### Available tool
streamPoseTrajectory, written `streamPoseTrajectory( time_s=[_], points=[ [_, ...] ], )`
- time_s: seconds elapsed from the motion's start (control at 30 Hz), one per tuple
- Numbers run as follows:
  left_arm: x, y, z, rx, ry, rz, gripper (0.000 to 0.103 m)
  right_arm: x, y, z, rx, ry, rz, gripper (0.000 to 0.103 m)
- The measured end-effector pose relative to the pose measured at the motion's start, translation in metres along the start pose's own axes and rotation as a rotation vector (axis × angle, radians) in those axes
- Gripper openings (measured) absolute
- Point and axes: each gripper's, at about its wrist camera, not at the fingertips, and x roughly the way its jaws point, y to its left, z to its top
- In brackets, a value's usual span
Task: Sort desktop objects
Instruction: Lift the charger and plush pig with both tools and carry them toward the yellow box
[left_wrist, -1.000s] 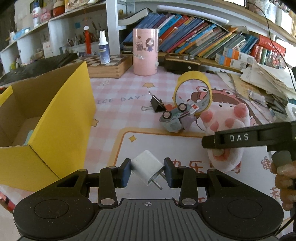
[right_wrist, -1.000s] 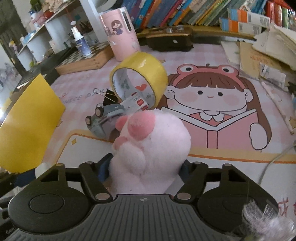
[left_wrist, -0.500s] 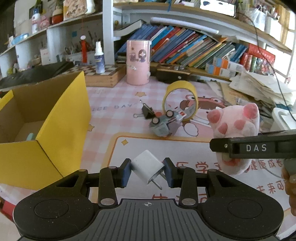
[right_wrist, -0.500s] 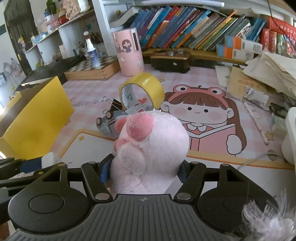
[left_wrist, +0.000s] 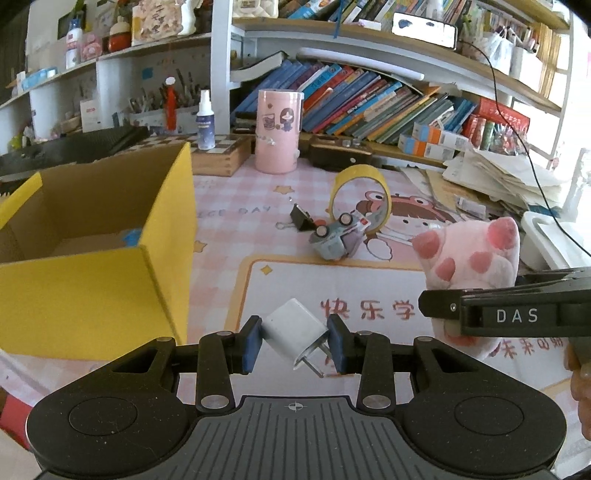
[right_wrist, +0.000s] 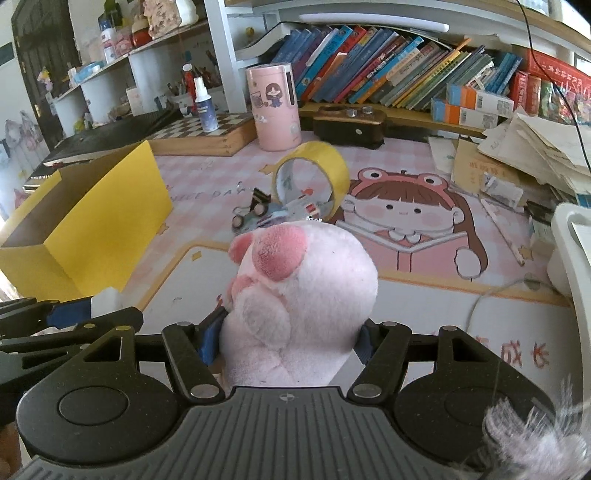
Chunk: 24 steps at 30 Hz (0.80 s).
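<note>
We see a white charger plug (left_wrist: 293, 332) tilted, prongs toward five o'clock, and a pink plush paw (right_wrist: 301, 299) upright. On the counter (left_wrist: 236, 254) at twelve o'clock, a toy car (left_wrist: 334, 238) lies overturned against an upright yellow tape roll (left_wrist: 360, 197), a black binder clip (left_wrist: 301, 221) just beside. The open yellow box (left_wrist: 110, 266) sits at nine o'clock.

Bare mat (left_wrist: 332, 284) open ahead of both grippers; yellow box (left_wrist: 92, 291) walls off left, toy car (left_wrist: 334, 240), tape roll (left_wrist: 360, 197), binder clip (left_wrist: 301, 221) clustered beyond.
</note>
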Motion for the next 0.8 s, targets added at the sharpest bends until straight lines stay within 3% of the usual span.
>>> streamPoseTrajectory(
  time_s=[0.8],
  points=[
    [-0.089,0.086,-0.068,0.021,0.026,-0.024,0.036,-0.046,0.122,-0.084,0.039,0.063,0.007,0.065]
  ],
)
